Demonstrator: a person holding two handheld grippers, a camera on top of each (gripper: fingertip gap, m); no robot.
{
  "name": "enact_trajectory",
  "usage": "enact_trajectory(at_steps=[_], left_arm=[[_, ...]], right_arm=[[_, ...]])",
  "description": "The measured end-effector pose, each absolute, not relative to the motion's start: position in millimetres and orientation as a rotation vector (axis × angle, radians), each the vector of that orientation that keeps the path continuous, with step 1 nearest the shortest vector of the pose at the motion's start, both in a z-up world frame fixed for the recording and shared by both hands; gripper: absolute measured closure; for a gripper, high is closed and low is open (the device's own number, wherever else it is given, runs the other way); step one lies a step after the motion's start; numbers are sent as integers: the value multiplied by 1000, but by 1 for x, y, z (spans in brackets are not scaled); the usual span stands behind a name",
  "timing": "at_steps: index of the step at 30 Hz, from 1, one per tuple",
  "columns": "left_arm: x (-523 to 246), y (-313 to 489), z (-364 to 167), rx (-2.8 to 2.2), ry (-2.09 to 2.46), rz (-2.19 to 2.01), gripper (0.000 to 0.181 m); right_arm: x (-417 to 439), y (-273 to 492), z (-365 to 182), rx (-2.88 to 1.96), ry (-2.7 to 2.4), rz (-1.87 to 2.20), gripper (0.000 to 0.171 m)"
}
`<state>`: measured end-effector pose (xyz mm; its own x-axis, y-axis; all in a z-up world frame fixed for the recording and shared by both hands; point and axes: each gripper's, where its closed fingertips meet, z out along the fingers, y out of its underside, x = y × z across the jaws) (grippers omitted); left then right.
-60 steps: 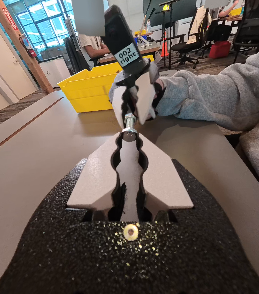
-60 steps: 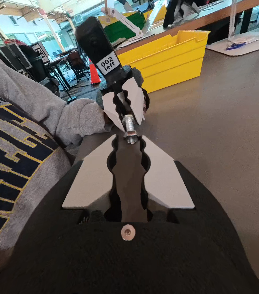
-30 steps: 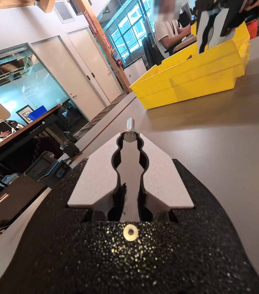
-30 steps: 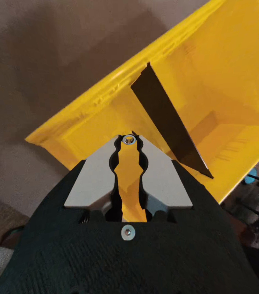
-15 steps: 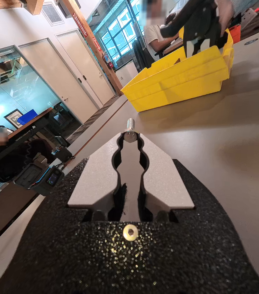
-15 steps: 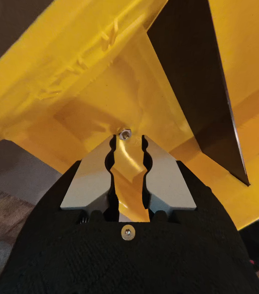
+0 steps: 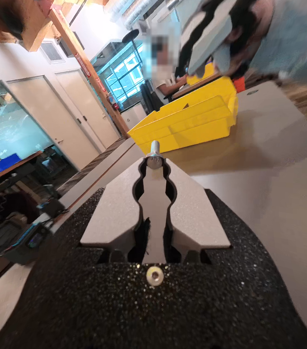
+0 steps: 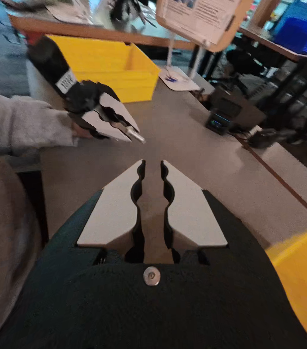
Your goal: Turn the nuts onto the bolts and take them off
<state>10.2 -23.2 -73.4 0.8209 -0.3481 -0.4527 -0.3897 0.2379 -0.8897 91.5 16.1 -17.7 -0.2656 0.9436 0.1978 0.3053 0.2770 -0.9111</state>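
My left gripper [image 7: 154, 160] is shut on the hex head of a silver bolt [image 7: 155, 149], held just above the grey table [image 7: 262, 217] with the threaded shank pointing forward. My right gripper [image 8: 153, 162] is open and empty, its jaws a small gap apart above the table. It faces the left gripper [image 8: 132, 133] and the bolt [image 8: 137, 136], which are ahead and to its left. The right gripper also shows blurred at the top right of the left wrist view [image 7: 205, 47]. No nut is in view.
A yellow bin [image 7: 196, 128] stands on the table beyond the bolt; its corner shows at the lower right of the right wrist view [image 8: 303, 273]. Another yellow bin [image 8: 111, 62] stands at the far side. A grey sleeve [image 8: 26, 122] holds the left gripper. Small black devices [image 8: 216, 120] sit at the table edge. Across from one pair of fingers to the other is roughly 12 cm.
My right gripper opened and let go of a nut inside the yellow bin, then lifted out and swung round to face the left gripper. The left gripper still holds the bolt.
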Motion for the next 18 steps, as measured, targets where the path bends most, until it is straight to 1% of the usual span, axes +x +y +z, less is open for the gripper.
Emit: enact_trajectory(at_steps=[1, 6, 9, 18], left_arm=[[13, -25, -73, -1352, 660, -23, 166], [29, -36, -67, -1295, 693, -247, 166], [35, -38, -69, -1294, 712, -303, 166], [43, -40, -73, -1304, 746, -352, 166]], right_arm=[[80, 3, -22, -1125, -1741, 1096, 151], [43, -23, -52, -1105, -1699, 1378, 139], [38, -37, -56, -1101, -1698, 1563, 138], [36, -42, -65, -1083, -1734, 1607, 160]])
